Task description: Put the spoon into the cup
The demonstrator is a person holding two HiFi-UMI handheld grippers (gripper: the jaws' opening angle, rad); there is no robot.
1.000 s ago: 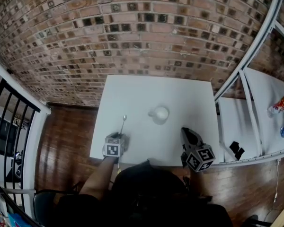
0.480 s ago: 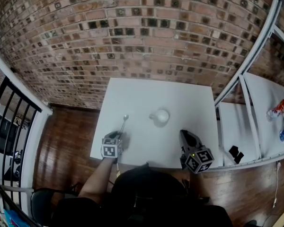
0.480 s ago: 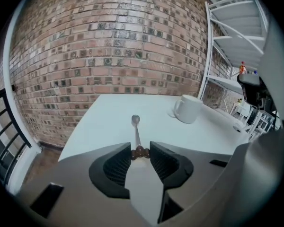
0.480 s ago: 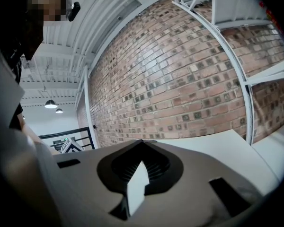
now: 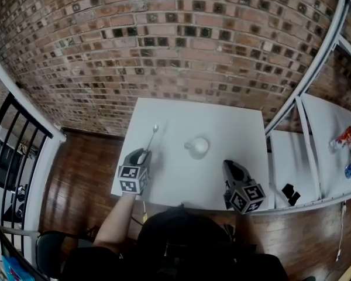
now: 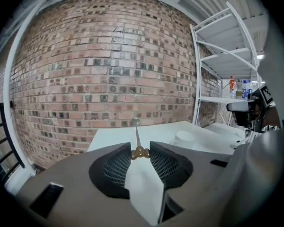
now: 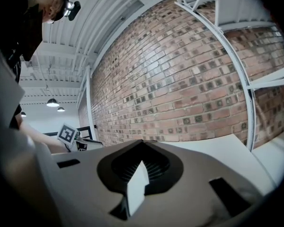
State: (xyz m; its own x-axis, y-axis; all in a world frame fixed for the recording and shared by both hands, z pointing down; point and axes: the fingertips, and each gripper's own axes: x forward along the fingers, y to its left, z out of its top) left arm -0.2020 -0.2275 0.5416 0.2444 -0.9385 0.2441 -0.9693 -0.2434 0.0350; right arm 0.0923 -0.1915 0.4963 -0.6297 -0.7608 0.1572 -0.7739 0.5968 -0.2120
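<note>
A slim metal spoon (image 5: 152, 135) with a gold-coloured handle end sticks forward out of my left gripper (image 5: 142, 155), bowl toward the brick wall. In the left gripper view the pads press on that gold end, and the spoon (image 6: 137, 137) is lifted above the white table (image 5: 234, 122); the left gripper (image 6: 140, 153) is shut on it. The white cup (image 5: 198, 146) stands upright mid-table, right of the spoon, and the cup (image 6: 183, 137) appears ahead and to the right. My right gripper (image 5: 234, 172) rests near the table's front right edge, and the right gripper (image 7: 141, 144) is shut and holds nothing.
A brick wall (image 5: 164, 45) rises behind the table. A white shelf rack (image 5: 316, 133) stands to the right with bottles (image 5: 346, 132) and a black item (image 5: 291, 187). A black railing (image 5: 11, 151) stands at the left over the wooden floor (image 5: 82, 168).
My left gripper has risen with the spoon, lifting it off the table and carrying it a little toward the wall. The right gripper and the cup have stayed where they were.
</note>
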